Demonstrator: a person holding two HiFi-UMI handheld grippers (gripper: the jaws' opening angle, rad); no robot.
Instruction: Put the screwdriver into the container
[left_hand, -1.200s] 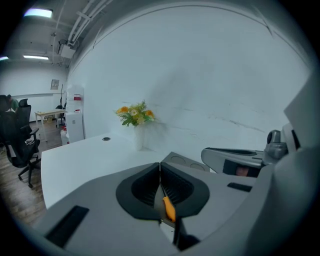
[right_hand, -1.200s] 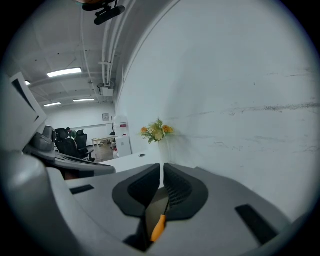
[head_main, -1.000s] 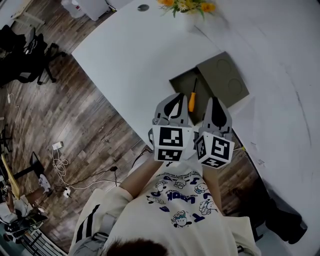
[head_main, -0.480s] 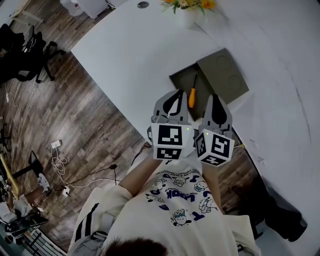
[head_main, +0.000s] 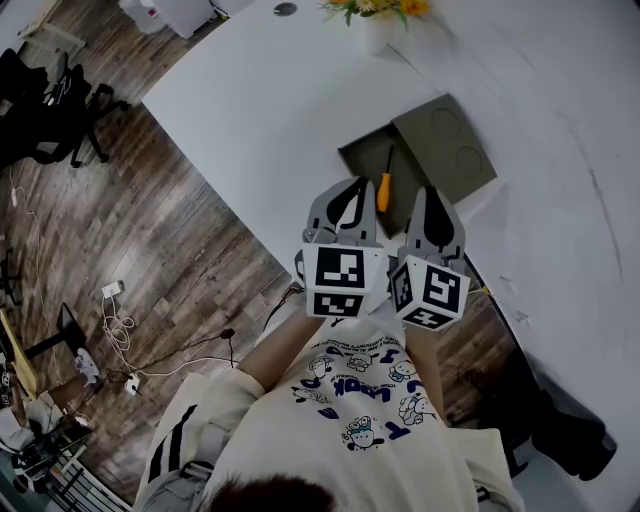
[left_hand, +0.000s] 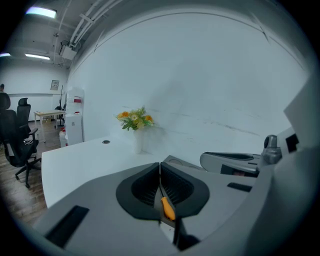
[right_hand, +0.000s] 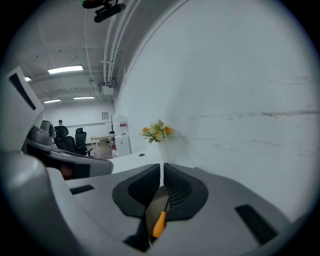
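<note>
The screwdriver (head_main: 384, 188), orange handle and dark shaft, lies in the open olive-grey container (head_main: 360, 160) on the white table. The container's lid (head_main: 447, 147), with two round recesses, lies open to the right. My left gripper (head_main: 349, 187) hovers just left of the screwdriver, jaws shut and empty. My right gripper (head_main: 431, 192) hovers beside it on the right, over the lid's near corner, also shut and empty. Below the shut jaws, the orange handle (left_hand: 168, 208) shows in the left gripper view, and the same handle (right_hand: 159, 224) in the right gripper view.
A vase of orange and yellow flowers (head_main: 372, 20) stands at the table's far side, with a small dark disc (head_main: 286, 11) left of it. The table's edge (head_main: 230, 195) runs diagonally to the left of my grippers, with wood floor beyond. Office chairs (head_main: 55, 105) stand far left.
</note>
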